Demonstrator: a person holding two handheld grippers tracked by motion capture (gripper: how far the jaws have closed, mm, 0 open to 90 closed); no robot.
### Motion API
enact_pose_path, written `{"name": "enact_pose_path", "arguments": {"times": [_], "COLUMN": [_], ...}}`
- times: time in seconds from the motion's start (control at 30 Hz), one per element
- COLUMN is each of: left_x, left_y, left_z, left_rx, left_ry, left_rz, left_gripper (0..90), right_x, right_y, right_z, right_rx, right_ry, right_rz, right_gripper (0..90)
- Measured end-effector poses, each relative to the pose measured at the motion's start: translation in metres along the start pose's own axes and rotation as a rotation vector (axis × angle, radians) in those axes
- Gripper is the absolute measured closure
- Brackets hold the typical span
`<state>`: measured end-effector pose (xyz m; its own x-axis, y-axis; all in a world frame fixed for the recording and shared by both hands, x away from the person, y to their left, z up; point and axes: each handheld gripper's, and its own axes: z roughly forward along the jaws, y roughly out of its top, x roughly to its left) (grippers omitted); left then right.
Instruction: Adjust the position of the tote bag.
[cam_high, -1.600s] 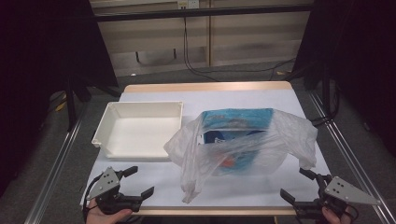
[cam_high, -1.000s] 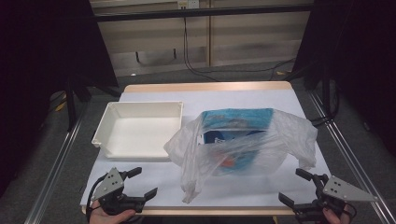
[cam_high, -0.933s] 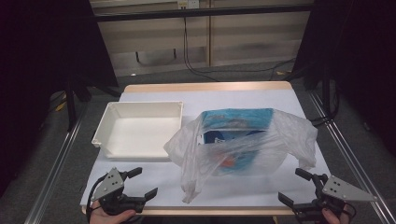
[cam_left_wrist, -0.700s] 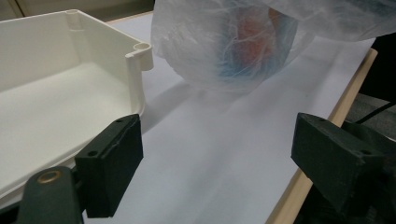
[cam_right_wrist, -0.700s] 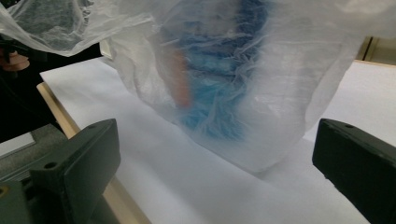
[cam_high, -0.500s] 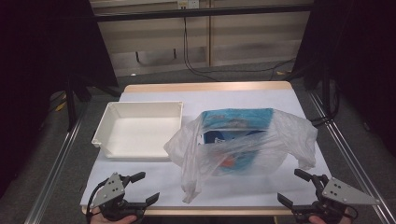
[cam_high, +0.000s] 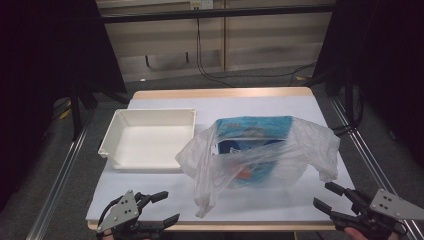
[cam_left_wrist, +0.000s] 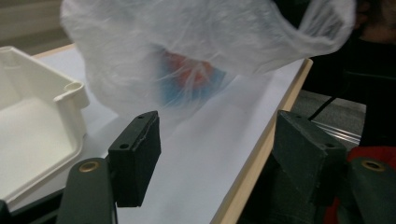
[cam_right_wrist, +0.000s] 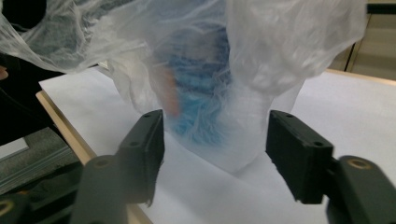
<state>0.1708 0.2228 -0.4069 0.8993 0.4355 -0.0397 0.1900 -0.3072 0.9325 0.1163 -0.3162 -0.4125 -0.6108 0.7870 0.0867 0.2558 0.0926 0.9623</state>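
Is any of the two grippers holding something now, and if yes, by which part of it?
Nothing is held. The left gripper and the right gripper are both open, short of the plastic bag.

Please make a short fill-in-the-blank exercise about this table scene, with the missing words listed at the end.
1. The blue package sits inside a clear plastic ____.
2. The white tray lies to the ____ of the bag in the high view.
3. The jaws of the left gripper and right gripper are both ____.

Missing words: bag; left; open
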Motion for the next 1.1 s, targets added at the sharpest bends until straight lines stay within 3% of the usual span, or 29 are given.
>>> {"name": "enact_pose_path", "arguments": {"times": [0.17,0.23,0.33,0.47,0.57,0.67,0.77,1.03,1.1], "left_x": [-0.007,-0.007,-0.007,-0.012,-0.015,-0.017,-0.017,-0.021,-0.021], "left_y": [0.004,0.008,0.015,0.023,0.026,0.029,0.033,0.041,0.042], "left_z": [0.01,0.012,0.013,0.014,0.018,0.026,0.032,0.032,0.028], "left_rx": [0.018,0.005,-0.014,-0.02,-0.02,-0.026,-0.033,-0.055,-0.062], "left_ry": [-0.043,-0.033,-0.052,-0.069,-0.08,-0.122,-0.124,-0.119,-0.108], "left_rz": [0.009,0.008,0.009,0.041,0.047,0.045,0.053,0.071,0.073], "left_gripper": [31.8,31.7,31.4,30.9,30.3,30.8,30.4,29.4,28.8], "right_x": [-0.004,-0.005,-0.007,-0.009,-0.007,-0.006,-0.006,-0.007,-0.008], "right_y": [0.013,0.018,0.022,0.022,0.023,0.031,0.041,0.048,0.05], "right_z": [-0.006,-0.009,-0.015,-0.025,-0.027,-0.024,-0.017,0.003,0.006], "right_rx": [-0.017,-0.023,-0.032,-0.03,-0.023,-0.039,-0.061,-0.031,-0.035], "right_ry": [0.007,-0.003,-0.019,-0.042,-0.033,-0.03,-0.005,0.043,0.061], "right_rz": [-0.013,-0.023,-0.025,-0.027,-0.031,-0.054,-0.071,-0.1,-0.101], "right_gripper": [46.5,47.6,47.6,46.9,47.1,51.6,53.6,55.5,65.0]}}
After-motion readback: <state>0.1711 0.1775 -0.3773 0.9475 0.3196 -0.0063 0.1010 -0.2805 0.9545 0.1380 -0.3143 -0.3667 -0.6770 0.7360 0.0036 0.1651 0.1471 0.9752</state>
